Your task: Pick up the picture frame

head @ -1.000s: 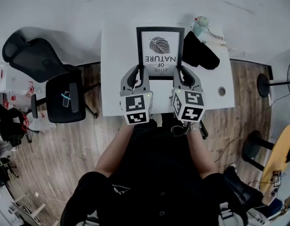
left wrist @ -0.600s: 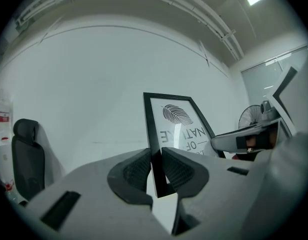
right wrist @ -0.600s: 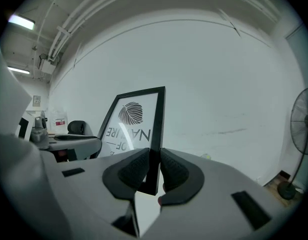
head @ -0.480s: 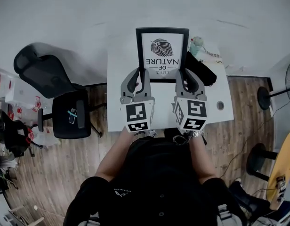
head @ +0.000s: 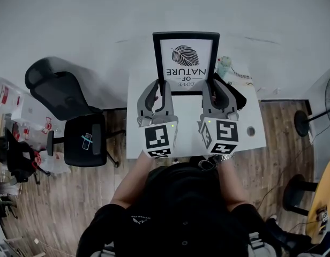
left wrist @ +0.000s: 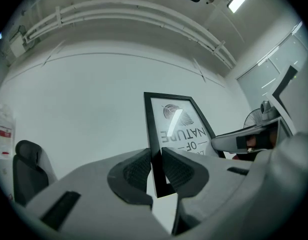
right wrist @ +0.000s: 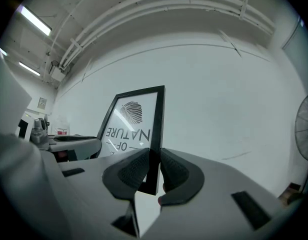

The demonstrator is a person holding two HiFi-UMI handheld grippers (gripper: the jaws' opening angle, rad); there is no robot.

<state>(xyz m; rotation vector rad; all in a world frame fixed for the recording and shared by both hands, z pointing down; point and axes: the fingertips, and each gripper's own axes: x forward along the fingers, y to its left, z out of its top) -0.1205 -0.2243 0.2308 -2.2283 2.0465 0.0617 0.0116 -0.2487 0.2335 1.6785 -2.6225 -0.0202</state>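
**A:** Head view first. How far along is it?
**B:** The picture frame (head: pixel 185 63) looks lifted clear of the white bench (head: pixel 189 127). It is upright, with its print upside down. The left claw (head: pixel 158 85) and right claw (head: pixel 210 85) hold its lower corners. I'd call the pick-up done, bar steadying.
**A:** Left gripper view?
**B:** Both pads clamp the frame's left black edge, just above the corner.
**A:** Right gripper view?
**B:** Likewise, the jaws are closed on the right edge and the frame stands straight ahead.
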